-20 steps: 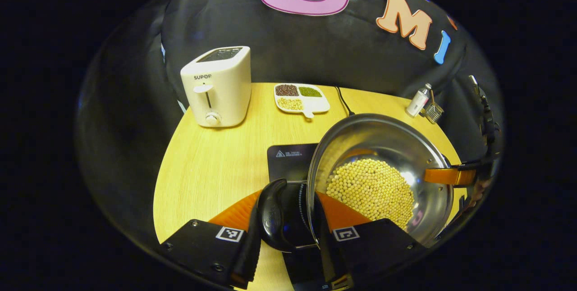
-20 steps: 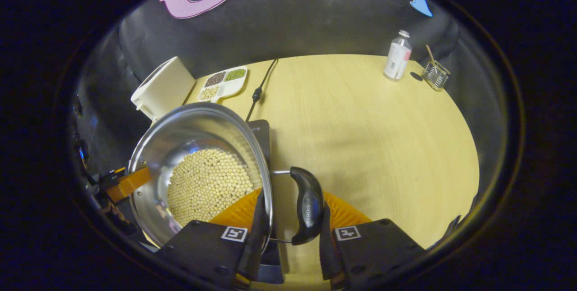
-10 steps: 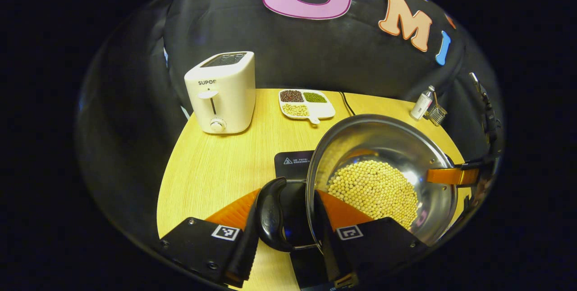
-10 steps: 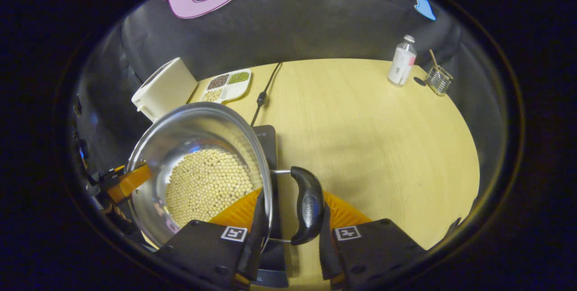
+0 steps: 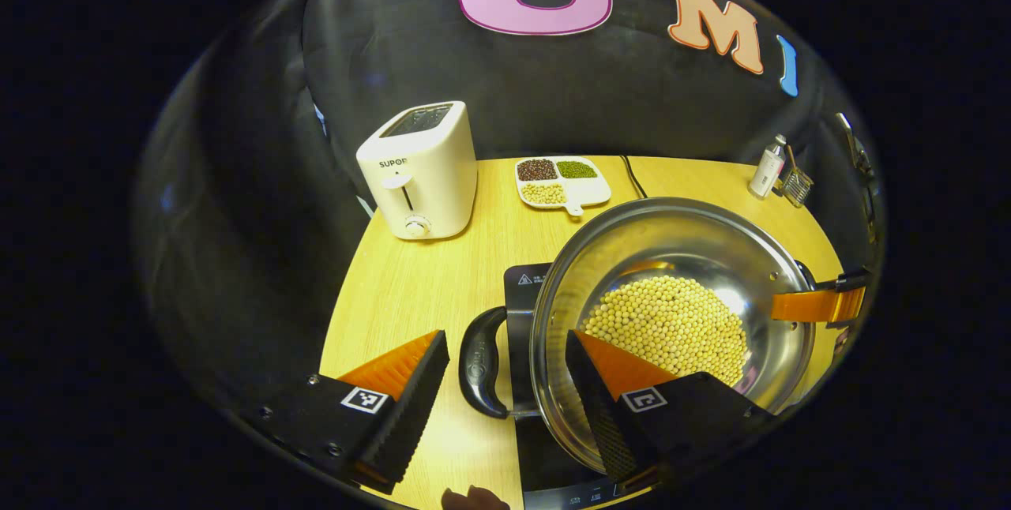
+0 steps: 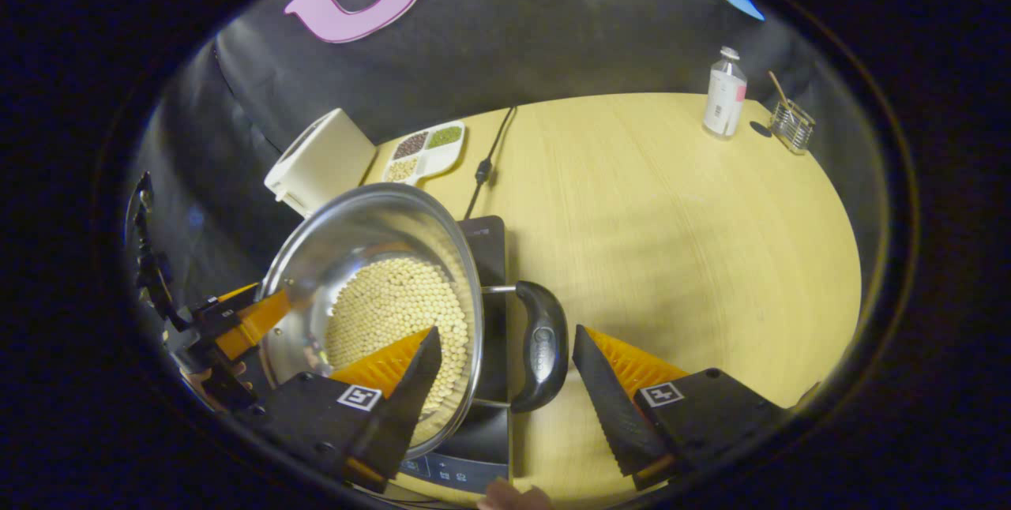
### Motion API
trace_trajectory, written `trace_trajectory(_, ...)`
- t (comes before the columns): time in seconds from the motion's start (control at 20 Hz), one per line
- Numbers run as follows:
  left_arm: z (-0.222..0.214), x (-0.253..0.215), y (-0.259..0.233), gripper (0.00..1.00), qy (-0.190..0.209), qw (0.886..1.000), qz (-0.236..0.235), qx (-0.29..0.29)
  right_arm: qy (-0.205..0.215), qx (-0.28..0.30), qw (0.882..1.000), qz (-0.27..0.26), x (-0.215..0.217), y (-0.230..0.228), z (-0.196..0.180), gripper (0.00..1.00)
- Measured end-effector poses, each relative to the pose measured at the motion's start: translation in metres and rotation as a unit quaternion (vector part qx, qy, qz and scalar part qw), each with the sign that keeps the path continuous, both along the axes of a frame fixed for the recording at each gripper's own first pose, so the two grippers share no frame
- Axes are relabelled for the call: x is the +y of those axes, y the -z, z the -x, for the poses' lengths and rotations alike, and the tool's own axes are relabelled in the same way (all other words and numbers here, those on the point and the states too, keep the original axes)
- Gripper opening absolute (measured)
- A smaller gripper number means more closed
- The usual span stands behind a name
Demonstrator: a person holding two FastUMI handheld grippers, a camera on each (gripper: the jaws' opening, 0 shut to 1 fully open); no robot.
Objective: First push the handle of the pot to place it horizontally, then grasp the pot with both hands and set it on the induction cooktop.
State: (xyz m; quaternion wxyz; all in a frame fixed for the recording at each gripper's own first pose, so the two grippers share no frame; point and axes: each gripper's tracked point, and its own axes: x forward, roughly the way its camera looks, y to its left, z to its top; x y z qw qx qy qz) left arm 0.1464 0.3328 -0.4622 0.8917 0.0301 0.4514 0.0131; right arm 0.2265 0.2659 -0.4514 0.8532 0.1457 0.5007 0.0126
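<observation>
In the left gripper view, the left gripper (image 5: 505, 388) stood wide open, its fingers astride the pot's left handle (image 5: 478, 362) without touching it. The pot (image 5: 671, 328), full of pale beans, sat on the induction cooktop (image 5: 523, 289) near the table's (image 5: 411, 297) front edge. In the right gripper view, the right gripper (image 6: 505, 384) likewise gaped around the right handle (image 6: 542, 346).
</observation>
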Motion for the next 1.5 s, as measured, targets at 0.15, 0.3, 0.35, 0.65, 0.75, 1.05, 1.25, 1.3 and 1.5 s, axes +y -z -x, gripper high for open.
trace_trajectory(0.15, 0.007, -0.005, -0.019, 0.92, -0.022, 0.999, -0.019, -0.014, -0.008, -0.024, 0.999, -0.023, -0.008, -0.017, 0.001, 0.94)
trace_trajectory(0.3, 0.019, -0.02, -0.035, 0.92, -0.04, 0.999, -0.026, -0.015, 0.005, -0.036, 0.998, -0.047, -0.03, -0.033, 0.006, 1.0)
trace_trajectory(0.35, 0.025, -0.03, -0.039, 0.92, -0.044, 0.999, -0.024, -0.012, 0.011, -0.038, 0.998, -0.056, -0.039, -0.036, 0.009, 0.94)
trace_trajectory(0.65, 0.065, -0.099, -0.058, 0.92, -0.072, 0.997, 0.003, -0.019, 0.017, -0.043, 0.998, -0.037, -0.12, -0.025, 0.05, 1.0)
trace_trajectory(0.75, 0.074, -0.119, -0.067, 0.92, -0.079, 0.996, 0.01, -0.031, 0.016, -0.053, 0.998, -0.025, -0.142, -0.025, 0.058, 1.0)
trace_trajectory(1.05, 0.093, -0.165, -0.105, 0.92, -0.062, 0.995, 0.032, -0.073, 0.018, -0.106, 0.994, 0.004, -0.179, -0.067, 0.083, 1.0)
trace_trajectory(1.25, 0.118, -0.185, -0.128, 0.91, -0.069, 0.991, 0.074, -0.087, 0.009, -0.124, 0.992, 0.017, -0.174, -0.102, 0.11, 1.0)
trace_trajectory(1.3, 0.121, -0.185, -0.139, 0.92, -0.071, 0.989, 0.08, -0.1, 0.004, -0.132, 0.991, 0.022, -0.174, -0.112, 0.116, 1.0)
trace_trajectory(1.5, 0.14, -0.197, -0.17, 0.9, -0.064, 0.983, 0.113, -0.131, -0.006, -0.155, 0.987, 0.048, -0.177, -0.156, 0.153, 1.0)
